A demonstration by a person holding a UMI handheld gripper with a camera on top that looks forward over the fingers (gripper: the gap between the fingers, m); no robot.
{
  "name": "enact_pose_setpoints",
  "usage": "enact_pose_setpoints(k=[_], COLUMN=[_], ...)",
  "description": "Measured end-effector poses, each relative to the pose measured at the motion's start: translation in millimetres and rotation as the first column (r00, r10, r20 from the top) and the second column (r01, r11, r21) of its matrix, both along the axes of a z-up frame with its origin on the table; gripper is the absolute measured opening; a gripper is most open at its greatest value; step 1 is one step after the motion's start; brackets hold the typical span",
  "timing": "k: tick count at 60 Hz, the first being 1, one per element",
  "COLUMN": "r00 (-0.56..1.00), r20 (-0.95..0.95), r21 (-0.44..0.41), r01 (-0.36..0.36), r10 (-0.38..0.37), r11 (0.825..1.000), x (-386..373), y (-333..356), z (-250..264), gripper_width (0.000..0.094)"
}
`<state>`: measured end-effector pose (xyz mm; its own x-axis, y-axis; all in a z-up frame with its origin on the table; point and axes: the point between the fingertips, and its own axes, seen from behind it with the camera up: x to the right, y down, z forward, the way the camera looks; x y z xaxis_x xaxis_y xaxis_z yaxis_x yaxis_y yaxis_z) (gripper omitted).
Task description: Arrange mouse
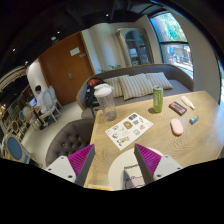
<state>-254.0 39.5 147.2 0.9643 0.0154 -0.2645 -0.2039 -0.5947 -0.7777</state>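
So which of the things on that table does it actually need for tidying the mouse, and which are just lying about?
Needed: the pink mouse; the open gripper, empty, short of it.

Lying about: green bottle, clear jar, printed sheet, dark box, small blue thing.

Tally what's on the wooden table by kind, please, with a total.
Jug: 1
Green bottle: 1
Printed sheet: 1
Pink mouse: 1
Dark flat item: 1
Small blue item: 1
Total: 6
The claw hangs open above the table, holding nothing.
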Motion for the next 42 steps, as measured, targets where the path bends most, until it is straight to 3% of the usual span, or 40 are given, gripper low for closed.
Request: enact_pose_setpoints(k=[8, 25, 42], r00=[0.998, 0.976, 0.971], r20=[0.030, 0.203, 0.241], r21=[-0.012, -0.015, -0.086], r01=[0.056, 0.087, 0.009], r10=[-0.055, -0.082, 0.012], r11=[0.998, 0.996, 0.996], x=[32.8, 171.3, 262.6], y=[-4.6, 11.8, 63.8], z=[-9.1, -60.7, -139.6], gripper_width=[0.0817, 0.0811, 0.0806])
